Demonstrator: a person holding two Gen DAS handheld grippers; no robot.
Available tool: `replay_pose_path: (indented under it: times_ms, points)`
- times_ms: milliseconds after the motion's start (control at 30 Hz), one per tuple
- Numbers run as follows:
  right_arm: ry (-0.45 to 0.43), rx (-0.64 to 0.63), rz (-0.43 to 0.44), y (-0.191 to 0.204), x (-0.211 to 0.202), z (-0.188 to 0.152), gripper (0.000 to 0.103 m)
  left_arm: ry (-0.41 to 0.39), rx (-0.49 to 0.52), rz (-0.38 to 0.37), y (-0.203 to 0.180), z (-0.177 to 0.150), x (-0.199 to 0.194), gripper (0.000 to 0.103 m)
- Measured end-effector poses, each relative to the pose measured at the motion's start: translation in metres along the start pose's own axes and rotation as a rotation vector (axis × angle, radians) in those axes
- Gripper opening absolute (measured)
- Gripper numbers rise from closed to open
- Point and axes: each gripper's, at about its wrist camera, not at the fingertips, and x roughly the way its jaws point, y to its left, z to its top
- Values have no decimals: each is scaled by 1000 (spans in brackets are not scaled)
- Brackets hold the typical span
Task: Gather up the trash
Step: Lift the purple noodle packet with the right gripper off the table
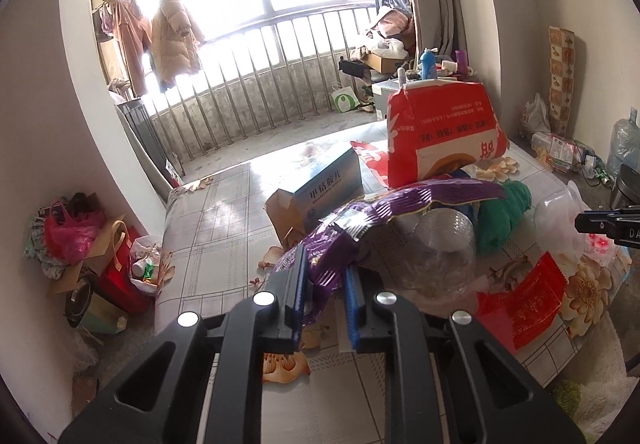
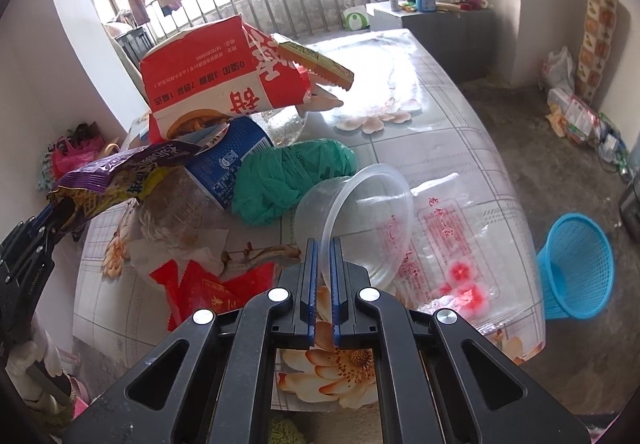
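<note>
Working at a table (image 1: 224, 212) covered in a clear sheet over a grid-and-flower cloth, in a room with a barred balcony window and coats hanging against the light. Using the red-and-white carton (image 1: 444, 132) as my landmark, since it sits on top of the trash heap.

Left of and below the carton lies a blue medicine box (image 1: 332, 184), then the purple snack bag (image 1: 360, 228) draping down from under the carton. My left gripper (image 1: 326, 280) has its jaws narrowed on the bag's lower edge, with the foil pinched between the blue pads. Right of the bag, under the carton, there's a clear bottle with a blue label (image 2: 224, 164), then a green plastic wad (image 2: 288, 180).

My right gripper (image 2: 324, 264) is further right and below the carton, jaws nearly together on the rim of a clear plastic tub (image 2: 360, 212) lying tipped on its side.

Only the right-wrist view shows the blue mesh bin (image 2: 576, 264) on the floor, well right of the carton, past the table edge. Only the left-wrist view shows the bags piled by the wall, far left of the carton.
</note>
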Motion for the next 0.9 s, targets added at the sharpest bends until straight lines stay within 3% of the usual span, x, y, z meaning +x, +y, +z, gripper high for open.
replay_pose_path:
  times_ms: [633, 900]
  points:
    - [-27, 29, 90, 2, -19, -2, 3, -97, -77, 23, 26, 2, -37, 11]
    - [-4, 65, 132, 0, -17, -4, 8, -134, -136, 12, 45, 7, -57, 4]
